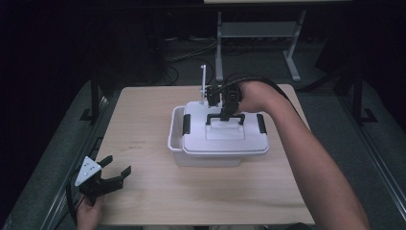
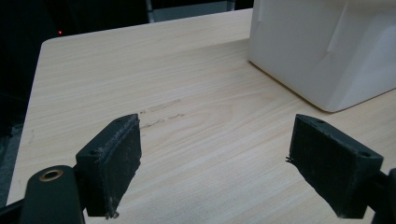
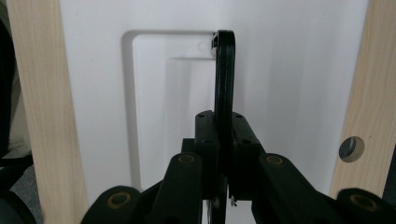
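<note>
A white lidded storage box [image 1: 218,143] sits mid-worktop [image 1: 143,191], contents hidden. The right gripper [image 1: 231,111] has its jaws clamped on the lid's raised black handle [image 3: 224,79]. The left gripper [image 1: 111,175] rests near the worktop's front-left corner, jaws wide, empty.

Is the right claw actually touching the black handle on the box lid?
Touching. In the right gripper view, the right claw has both pads pressed flat on the black handle, with no gap either side, above the white lid.

A white plastic box [image 1: 210,155] sits mid-table, its white lid [image 1: 225,136] shifted right so the box's left edge lies uncovered. The lid's black handle [image 1: 225,117] stands upright, with black latches at both ends.
</note>
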